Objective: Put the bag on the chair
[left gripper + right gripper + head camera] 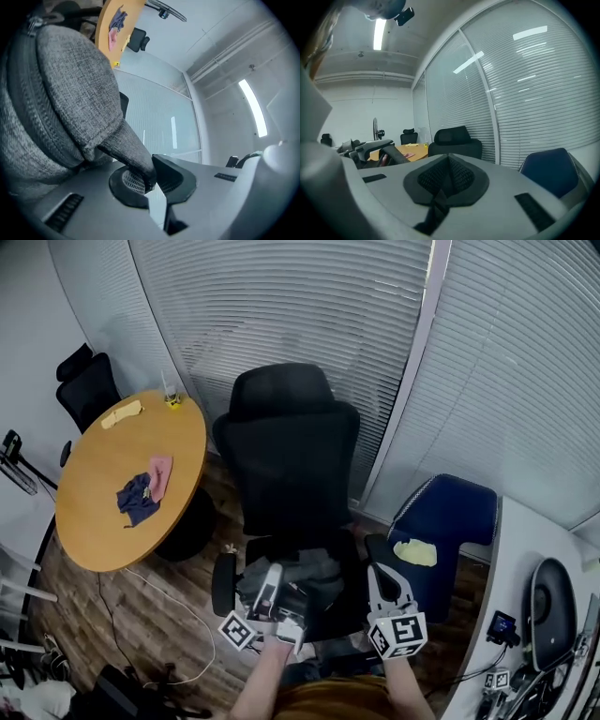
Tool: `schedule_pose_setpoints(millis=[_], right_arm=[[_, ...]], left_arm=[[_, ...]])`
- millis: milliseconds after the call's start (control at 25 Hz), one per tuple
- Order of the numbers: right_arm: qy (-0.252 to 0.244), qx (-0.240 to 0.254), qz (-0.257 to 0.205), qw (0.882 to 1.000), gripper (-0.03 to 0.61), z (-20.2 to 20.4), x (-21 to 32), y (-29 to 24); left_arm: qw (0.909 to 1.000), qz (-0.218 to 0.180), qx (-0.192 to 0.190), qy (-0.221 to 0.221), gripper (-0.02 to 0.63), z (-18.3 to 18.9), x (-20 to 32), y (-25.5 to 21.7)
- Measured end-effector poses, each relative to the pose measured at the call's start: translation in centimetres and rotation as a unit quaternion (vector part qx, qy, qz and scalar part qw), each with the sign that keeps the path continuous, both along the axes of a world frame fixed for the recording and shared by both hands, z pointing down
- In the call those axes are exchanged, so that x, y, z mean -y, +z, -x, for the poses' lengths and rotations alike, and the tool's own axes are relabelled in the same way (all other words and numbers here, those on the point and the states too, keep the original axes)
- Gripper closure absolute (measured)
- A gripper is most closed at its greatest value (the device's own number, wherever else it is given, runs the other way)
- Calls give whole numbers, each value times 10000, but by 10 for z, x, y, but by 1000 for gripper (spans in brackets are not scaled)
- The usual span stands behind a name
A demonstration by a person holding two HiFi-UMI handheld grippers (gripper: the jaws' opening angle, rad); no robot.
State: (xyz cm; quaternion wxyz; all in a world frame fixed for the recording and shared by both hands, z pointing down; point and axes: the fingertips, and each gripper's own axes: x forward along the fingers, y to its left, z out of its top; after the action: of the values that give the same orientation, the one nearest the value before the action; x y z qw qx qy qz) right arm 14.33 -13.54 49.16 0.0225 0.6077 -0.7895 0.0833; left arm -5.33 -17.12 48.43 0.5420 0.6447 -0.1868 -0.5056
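The black office chair stands right in front of me; it also shows in the right gripper view. The grey fabric bag is over its seat, and I cannot tell whether it rests there. My left gripper is shut on a grey strap of the bag, which is pinched between the pads of that gripper. My right gripper is beside the chair's right armrest. Its jaws are closed together. A dark strip hangs under its pads; I cannot tell what it is.
A round wooden table with crumpled cloths stands to the left. A blue chair with a yellow cloth is to the right, next to a white desk. Glass walls with blinds stand behind. A cable lies on the floor.
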Motion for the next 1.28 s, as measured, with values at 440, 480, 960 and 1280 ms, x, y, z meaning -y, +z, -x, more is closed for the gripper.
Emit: schedule_pose_setpoints(millis=[440, 480, 960, 1280], right_arm=[[-272, 56, 68, 9996, 568, -14, 48, 8], [-302, 61, 102, 9995, 568, -15, 53, 12], [-568, 77, 449, 9973, 568, -30, 106, 40], [-799, -45, 747, 9940, 568, -29, 124, 61]], left_arm=[[9994, 159, 130, 261, 578, -40, 45, 15], [9993, 200, 153, 277, 578, -43, 50, 18], [9962, 621, 549, 270, 578, -49, 97, 64], [9951, 696, 668, 201, 578, -38, 134, 90]])
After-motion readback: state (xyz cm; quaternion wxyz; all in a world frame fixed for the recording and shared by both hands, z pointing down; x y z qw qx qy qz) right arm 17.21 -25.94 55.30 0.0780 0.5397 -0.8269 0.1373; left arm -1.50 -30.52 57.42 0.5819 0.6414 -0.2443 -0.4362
